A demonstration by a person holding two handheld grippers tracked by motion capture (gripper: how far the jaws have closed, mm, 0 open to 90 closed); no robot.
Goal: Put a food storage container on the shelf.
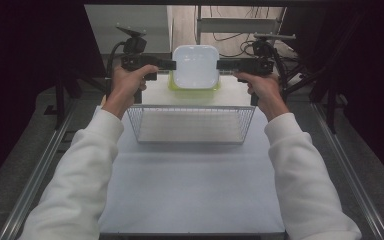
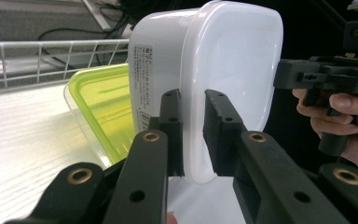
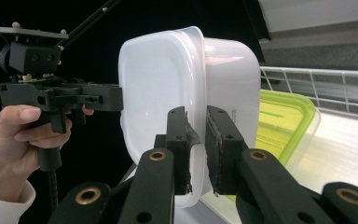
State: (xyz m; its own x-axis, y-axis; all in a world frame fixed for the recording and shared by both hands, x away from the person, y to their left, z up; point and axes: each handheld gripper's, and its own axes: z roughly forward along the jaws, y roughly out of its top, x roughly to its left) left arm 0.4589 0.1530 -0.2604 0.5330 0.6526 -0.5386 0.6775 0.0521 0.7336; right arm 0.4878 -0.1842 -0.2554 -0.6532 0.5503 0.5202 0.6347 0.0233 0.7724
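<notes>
Fingers (image 2: 172, 122) of the left gripper (image 1: 166, 65) clamp the white container's (image 1: 195, 66) nine-o'clock rim; the right gripper (image 1: 226, 64) pinches its three-o'clock rim. The container hangs above the green-lidded box (image 2: 103, 105), at twelve o'clock beyond the wire basket (image 1: 192, 124) on the counter (image 1: 190, 185).

White table (image 1: 190, 190), wire basket (image 1: 192, 125) on it, green-lidded container (image 1: 195, 88) behind

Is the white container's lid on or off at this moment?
On. The white container carries its lid, whose rim the left gripper and right gripper pinch from opposite sides above the green-lidded container.
</notes>
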